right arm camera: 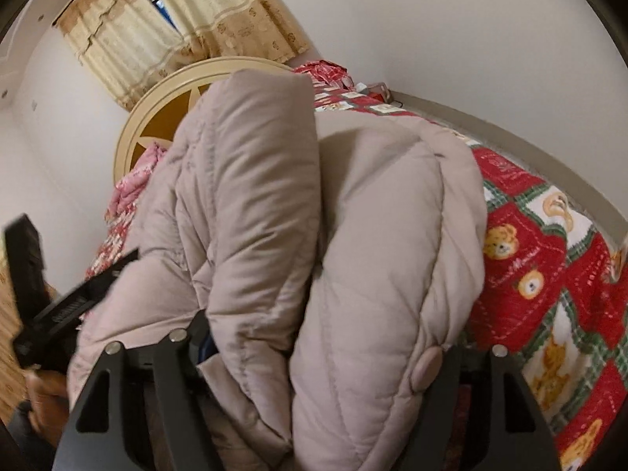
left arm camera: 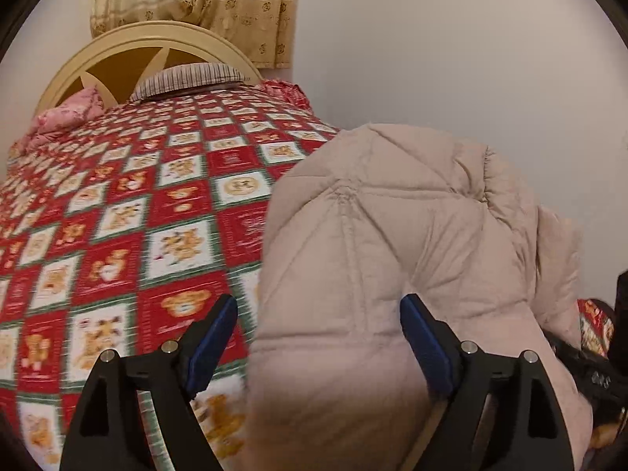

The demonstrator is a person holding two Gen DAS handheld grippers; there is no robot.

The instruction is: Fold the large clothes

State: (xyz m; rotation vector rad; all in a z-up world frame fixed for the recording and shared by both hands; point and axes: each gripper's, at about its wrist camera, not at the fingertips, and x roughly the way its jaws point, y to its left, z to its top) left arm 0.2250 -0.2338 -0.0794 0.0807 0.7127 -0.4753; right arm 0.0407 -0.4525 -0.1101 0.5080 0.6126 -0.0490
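Observation:
A puffy beige quilted coat (left arm camera: 396,235) lies bunched on the bed, on a red teddy-bear quilt (left arm camera: 129,212). My left gripper (left arm camera: 318,337) is wide open, with the coat's near fold bulging between its blue-padded fingers (left arm camera: 426,343). In the right wrist view the coat (right arm camera: 298,235) fills the middle, piled in thick folds with a round button (right arm camera: 428,367). My right gripper (right arm camera: 314,361) is buried in the coat; its fingertips are hidden. The left gripper's body (right arm camera: 66,302) shows at the left, held by a hand.
A cream headboard (left arm camera: 129,51) and yellow curtains (left arm camera: 204,4) stand at the bed's far end. A striped pillow (left arm camera: 188,78) and pink bedding (left arm camera: 66,114) lie by the headboard. A white wall (left arm camera: 451,59) runs along the bed's right side.

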